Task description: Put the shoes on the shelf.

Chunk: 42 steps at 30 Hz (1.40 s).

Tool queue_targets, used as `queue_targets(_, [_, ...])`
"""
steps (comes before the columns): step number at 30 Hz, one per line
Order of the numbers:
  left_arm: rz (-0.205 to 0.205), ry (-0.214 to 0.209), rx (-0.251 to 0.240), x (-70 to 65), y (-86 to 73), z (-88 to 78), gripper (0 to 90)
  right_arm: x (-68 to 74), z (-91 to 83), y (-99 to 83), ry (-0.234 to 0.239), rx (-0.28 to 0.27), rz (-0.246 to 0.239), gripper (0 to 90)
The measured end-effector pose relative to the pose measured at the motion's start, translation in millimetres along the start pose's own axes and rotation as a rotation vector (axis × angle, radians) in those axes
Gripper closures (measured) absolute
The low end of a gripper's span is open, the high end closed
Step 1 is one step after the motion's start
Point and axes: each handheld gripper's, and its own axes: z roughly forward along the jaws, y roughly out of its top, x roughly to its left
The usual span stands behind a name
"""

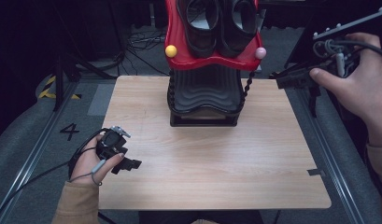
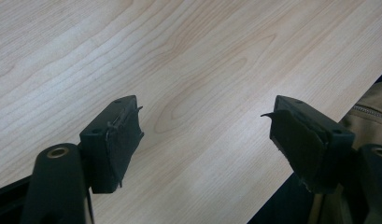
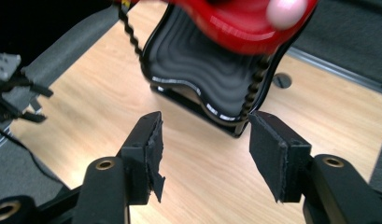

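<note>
Both hand-held grippers are empty, jaws apart: left hand-held gripper [image 1: 128, 164] on the tabletop [image 1: 216, 177], right hand-held gripper [image 1: 291, 79] approaching the shoe rack [image 1: 205, 100] (black shoes [image 1: 219, 21] on top). Next, judging, align on a shoe.

The counter [image 1: 212, 154] is evenly lit from above, while the surroundings fall off into near-black. In the right gripper view the red tray [image 3: 240, 23] is smeared by motion blur (its pink ball too), and the 2 near jaws look soft.
</note>
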Motion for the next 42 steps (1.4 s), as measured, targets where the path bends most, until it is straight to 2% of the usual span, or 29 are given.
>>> queue_targets(3, [0.0, 0.006, -0.002, -0.9, -0.7, 0.9, 25.0, -5.5, 13.3, -19.2, 0.012, 0.003, -0.014, 44.2])
queue_targets(5, [0.0, 0.008, -0.005, -1.3, -0.7, 0.9, 25.0, -7.3, 15.7, -23.8, 0.013, 0.002, -0.017, 44.2])
queue_targets(7, [-0.005, 0.032, -0.078, -1.4, -1.2, -4.2, 26.6, -13.3, 22.1, -37.2, 0.028, -0.007, -0.021, 44.4])
queue_targets(8, [-0.005, 0.032, -0.078, -1.4, -1.2, -4.2, 25.8, -16.1, 25.3, -43.3, 0.033, -0.002, -0.022, 44.5])
queue_targets(9, [-0.027, 0.027, -0.114, 0.5, -2.9, -7.8, 25.5, -18.2, 27.6, -48.2, 0.035, -0.001, -0.025, 44.5])
queue_targets(10, [-0.034, 0.03, -0.126, 1.9, -4.1, -9.3, 25.5, -19.6, 29.4, -51.8, 0.035, 0.001, -0.026, 44.4])
queue_targets(16, [-0.066, 0.034, -0.118, 4.8, -9.9, -10.6, 25.0, -33.0, 45.5, -76.7, 0.044, 0.039, -0.02, 44.4])
queue_targets(23, [-0.065, 0.047, -0.106, 3.3, -12.3, -9.3, 25.0, -43.3, 73.2, -104.6, 0.055, 0.09, -0.017, 43.5])
queue_targets(26, [-0.071, 0.043, -0.103, 3.1, -13.5, -9.2, 24.9, -44.3, 87.9, -117.6, 0.062, 0.125, -0.024, 42.9])
queue_targets(28, [-0.069, 0.046, -0.104, 3.3, -13.7, -9.5, 24.9, -43.8, 97.5, -126.3, 0.069, 0.126, -0.046, 42.5])
queue_targets(32, [-0.067, 0.047, -0.103, 2.0, -12.7, -8.9, 24.9, -42.2, 115.2, -141.1, 0.099, 0.127, -0.048, 42.5])
queue_targets(39, [-0.057, 0.041, -0.096, 0.0, -9.0, -6.3, 24.8, -39.7, 142.3, -157.5, 0.163, 0.157, -0.048, 42.3])
queue_targets(42, [-0.059, 0.039, -0.092, -0.1, -8.5, -5.2, 24.7, -40.9, 148.8, -161.3, 0.168, 0.156, -0.046, 41.9])
